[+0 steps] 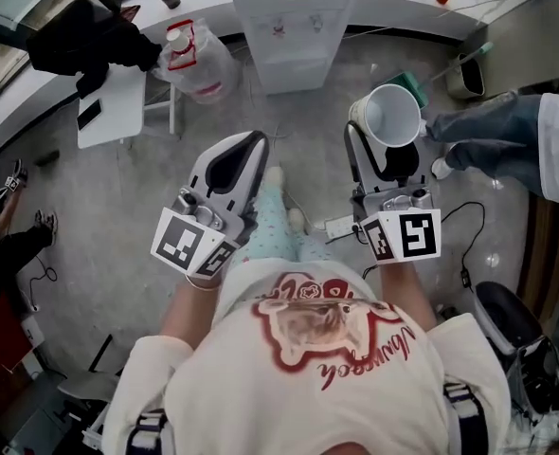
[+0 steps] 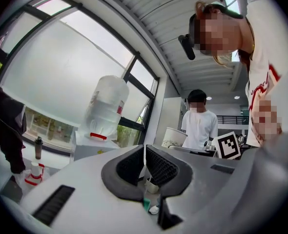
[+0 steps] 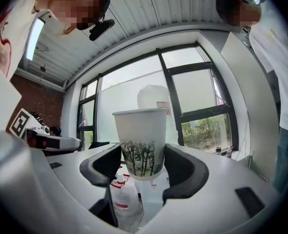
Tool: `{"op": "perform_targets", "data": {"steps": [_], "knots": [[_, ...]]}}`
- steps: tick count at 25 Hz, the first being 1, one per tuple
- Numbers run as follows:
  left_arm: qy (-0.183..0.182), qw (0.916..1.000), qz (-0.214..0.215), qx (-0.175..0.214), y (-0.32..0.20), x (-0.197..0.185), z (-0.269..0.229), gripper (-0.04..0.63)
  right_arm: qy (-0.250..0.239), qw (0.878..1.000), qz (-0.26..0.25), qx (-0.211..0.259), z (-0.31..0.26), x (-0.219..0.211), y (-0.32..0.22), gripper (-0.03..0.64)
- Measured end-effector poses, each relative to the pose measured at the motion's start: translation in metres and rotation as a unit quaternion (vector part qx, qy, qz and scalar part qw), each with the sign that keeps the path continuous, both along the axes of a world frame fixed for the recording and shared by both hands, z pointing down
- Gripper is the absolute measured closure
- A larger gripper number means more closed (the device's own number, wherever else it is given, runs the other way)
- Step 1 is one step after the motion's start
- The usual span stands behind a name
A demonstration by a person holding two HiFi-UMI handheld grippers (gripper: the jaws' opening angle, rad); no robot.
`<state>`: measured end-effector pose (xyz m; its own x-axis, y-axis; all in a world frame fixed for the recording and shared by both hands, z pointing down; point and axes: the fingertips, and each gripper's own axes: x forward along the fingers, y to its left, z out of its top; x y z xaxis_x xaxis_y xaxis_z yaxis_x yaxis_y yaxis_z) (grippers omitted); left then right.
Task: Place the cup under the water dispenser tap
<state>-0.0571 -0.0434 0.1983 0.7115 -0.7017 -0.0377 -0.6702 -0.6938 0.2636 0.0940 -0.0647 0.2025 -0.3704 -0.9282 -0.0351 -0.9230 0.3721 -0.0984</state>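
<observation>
The right gripper (image 3: 143, 165) clamps the paper cup (image 3: 140, 143) low on its wall (upright, mouth up). The left gripper (image 2: 145, 161) is pressed closed and empty. Squeezing harder could crumple the thin cup. Both point forward side by side, well short of the water dispenser (image 1: 294, 28).

Bare floor (image 1: 308, 126) lies open in the middle, up to the dispenser (image 1: 297, 27) at the far side. A jug (image 1: 202, 63) sits just left of the dispenser and a small table (image 1: 109, 112) farther left. A person (image 1: 507, 140) stands close on the right, beside the cup (image 1: 390, 115).
</observation>
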Motion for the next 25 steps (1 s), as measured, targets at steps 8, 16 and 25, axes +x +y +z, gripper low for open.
{"op": "perform_targets", "data": {"steps": [8, 16, 25], "knots": [[0.009, 0.9997, 0.017, -0.018, -0.094, 0.008, 0.072, 0.565, 0.013, 0.999, 0.047, -0.009, 0.087, 0.015, -0.102, 0.334], [-0.013, 0.9992, 0.03, -0.025, -0.195, 0.011, 0.165, 0.565, 0.037, 0.994, 0.098, -0.028, 0.231, 0.022, -0.218, 0.334], [-0.034, 0.9978, 0.016, -0.054, -0.247, -0.006, 0.26, 0.565, 0.058, 0.987, 0.125, -0.079, 0.401, 0.02, -0.307, 0.334]]}}
